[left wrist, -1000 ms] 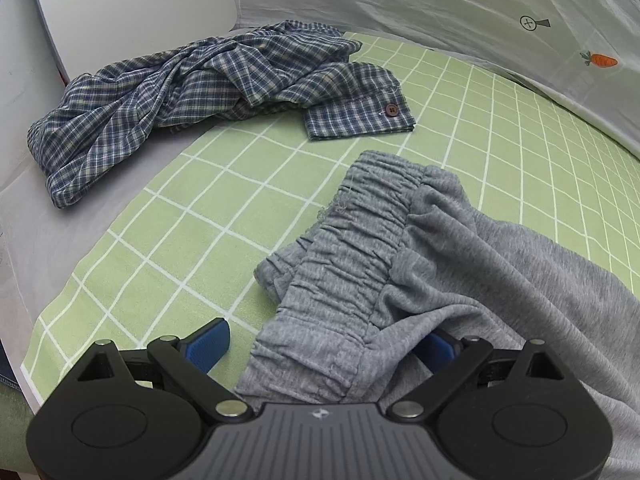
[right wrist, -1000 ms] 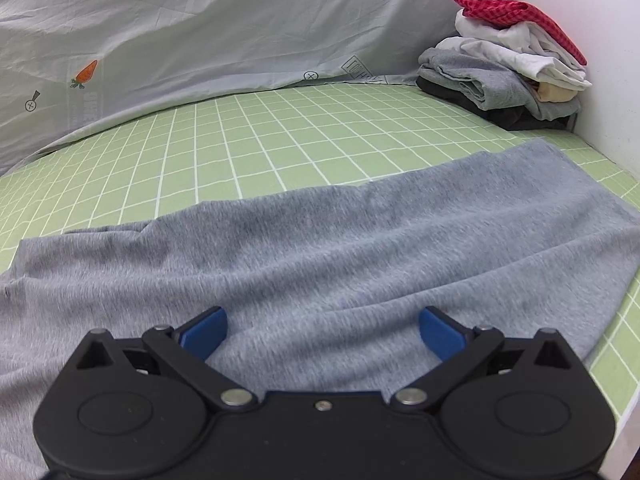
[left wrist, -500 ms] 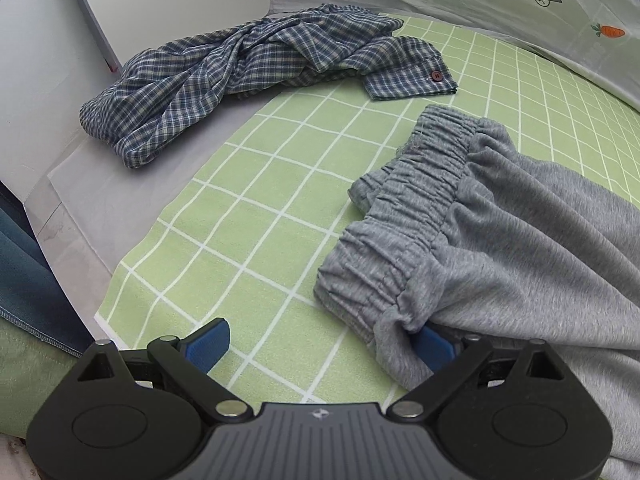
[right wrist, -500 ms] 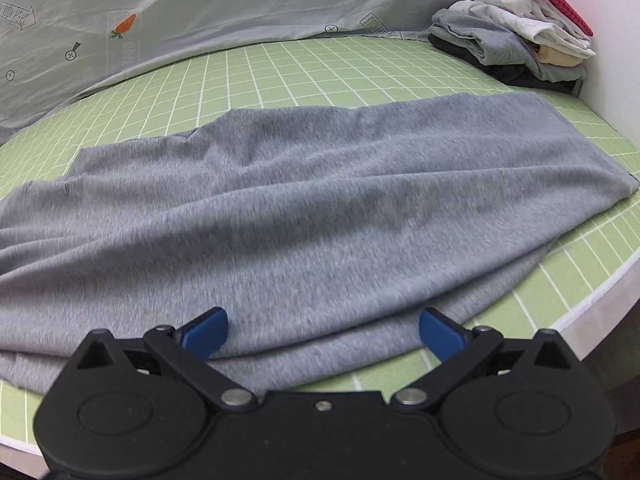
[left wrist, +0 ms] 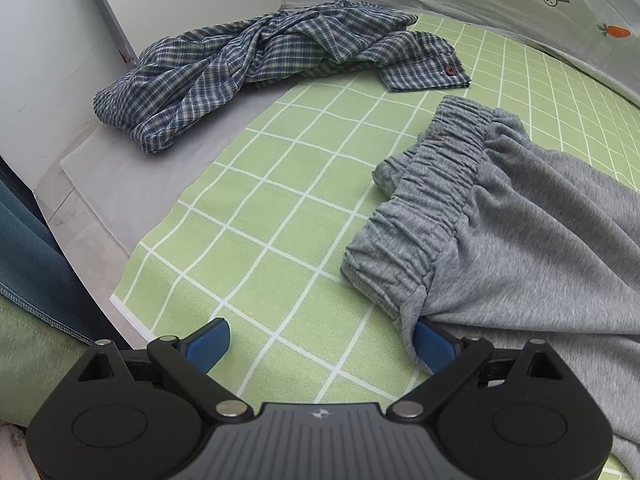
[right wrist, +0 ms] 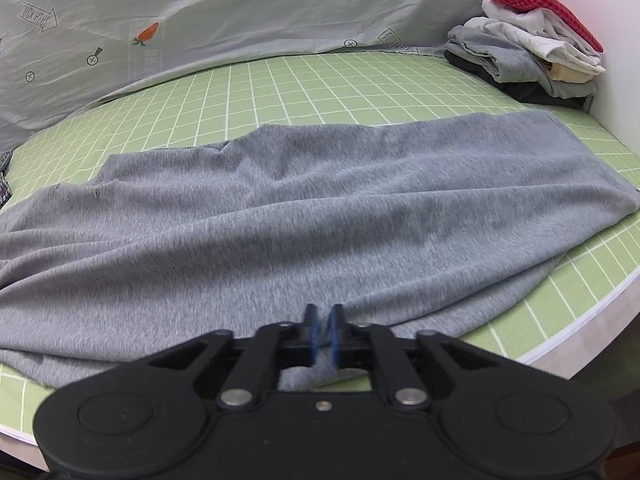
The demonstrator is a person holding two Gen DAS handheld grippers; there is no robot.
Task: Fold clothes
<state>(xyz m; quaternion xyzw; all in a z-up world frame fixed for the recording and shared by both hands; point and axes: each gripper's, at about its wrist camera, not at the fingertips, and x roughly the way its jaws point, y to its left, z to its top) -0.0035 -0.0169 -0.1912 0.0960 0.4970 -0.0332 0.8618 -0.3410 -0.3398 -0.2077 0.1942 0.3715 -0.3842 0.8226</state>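
Low over table: right gripper pinching grey trousers; left gripper spread.

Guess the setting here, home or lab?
Likely a staged home-style folding station: green grid mat, carrot-print sheet backdrop, stack of folded clothes in the corner.

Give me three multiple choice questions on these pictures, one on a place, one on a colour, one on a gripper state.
1. Where is the crumpled blue plaid shirt?
A. far left corner
B. on the folded pile
C. on the trousers

2. What colour tops the stack of folded clothes?
A. yellow
B. red
C. blue

3. The right gripper is:
A. wide open
B. out of view
C. shut on the grey elastic-waist trousers

Answers: 1 A, it lies by the wall, apart from the trousers. 2 B, a red checked cloth. 3 C, the fingers pinch the near hem.
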